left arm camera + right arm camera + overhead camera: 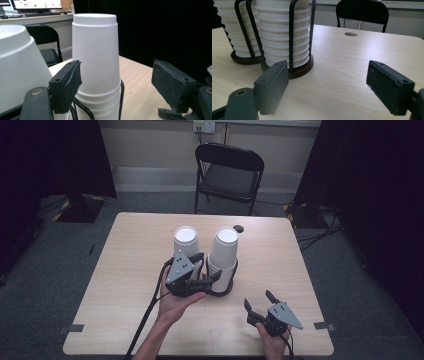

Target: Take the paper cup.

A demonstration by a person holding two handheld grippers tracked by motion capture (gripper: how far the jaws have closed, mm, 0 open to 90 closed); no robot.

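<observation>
Two upside-down stacks of white foam cups stand mid-table, each in a black wire holder on a dark round base: a left stack (185,241) (17,65) (234,30) and a right stack (223,251) (95,50) (283,32). My left gripper (206,267) (117,82) is open at the right stack's near-left side. That stack rises between its jaws, close to the left pad (66,85) and clear of the right one. My right gripper (258,299) (327,86) is open and holds nothing, low over the table's front right, facing the holder base (299,68).
The wooden table (130,270) has a small round hole (239,228) (351,34) near its far edge. A black folding chair (229,172) (362,12) stands behind the table. Tape marks sit at the front corners. Bare wood lies around the right gripper.
</observation>
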